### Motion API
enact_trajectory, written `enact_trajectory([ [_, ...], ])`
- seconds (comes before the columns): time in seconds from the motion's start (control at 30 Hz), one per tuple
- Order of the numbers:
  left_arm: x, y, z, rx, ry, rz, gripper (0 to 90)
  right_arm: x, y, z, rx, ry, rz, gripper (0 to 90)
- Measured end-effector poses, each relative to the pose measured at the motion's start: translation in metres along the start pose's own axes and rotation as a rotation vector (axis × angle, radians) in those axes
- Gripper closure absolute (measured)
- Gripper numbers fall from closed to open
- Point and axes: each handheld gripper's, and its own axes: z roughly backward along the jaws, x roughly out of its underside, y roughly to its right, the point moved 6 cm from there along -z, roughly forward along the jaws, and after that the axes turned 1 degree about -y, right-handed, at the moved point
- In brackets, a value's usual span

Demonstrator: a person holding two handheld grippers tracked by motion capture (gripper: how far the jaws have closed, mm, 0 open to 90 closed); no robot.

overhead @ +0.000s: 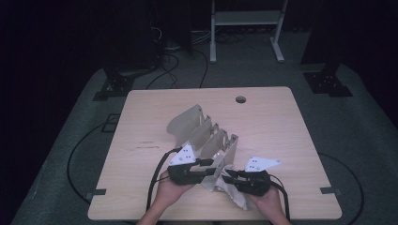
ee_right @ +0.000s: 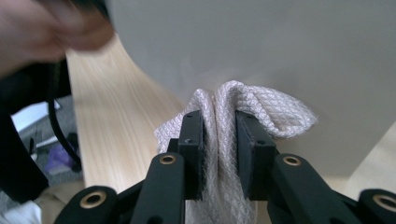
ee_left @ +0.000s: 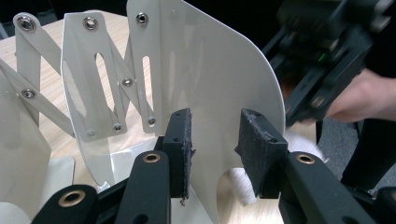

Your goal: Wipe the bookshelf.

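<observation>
Right gripper [ee_right: 219,135] pinches a fold of white woven cloth [ee_right: 261,109], lower centre of the high view, against the nearest panel [ee_left: 210,84] of the accordion rack [overhead: 202,133]. Left gripper [ee_left: 215,140] straddles that panel, pads apart. Step in hand: lifting the cloth; next, probably raise it over the panel's top edge.

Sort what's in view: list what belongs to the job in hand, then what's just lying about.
In use:
- white cloth, pinched in the right gripper
- folding rack
- left gripper, jaws either side of the rack's end panel

Lying about:
- floor cables
- white frame
</observation>
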Motion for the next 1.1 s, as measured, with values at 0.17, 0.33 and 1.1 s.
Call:
enact_trajectory([
  [0.17,0.0,0.0,0.0,-0.003,0.0,0.0,64.5,-0.023,-0.005,0.014,0.006,0.06,0.026,72.9],
  [0.33,0.0,0.0,0.0,-0.003,0.0,0.0,64.5,-0.016,-0.004,0.01,0.005,0.061,0.01,72.8],
  [1.1,-0.013,-0.009,0.02,-0.035,0.039,0.008,59.6,0.004,0.004,0.007,0.015,0.043,-0.048,72.6],
])
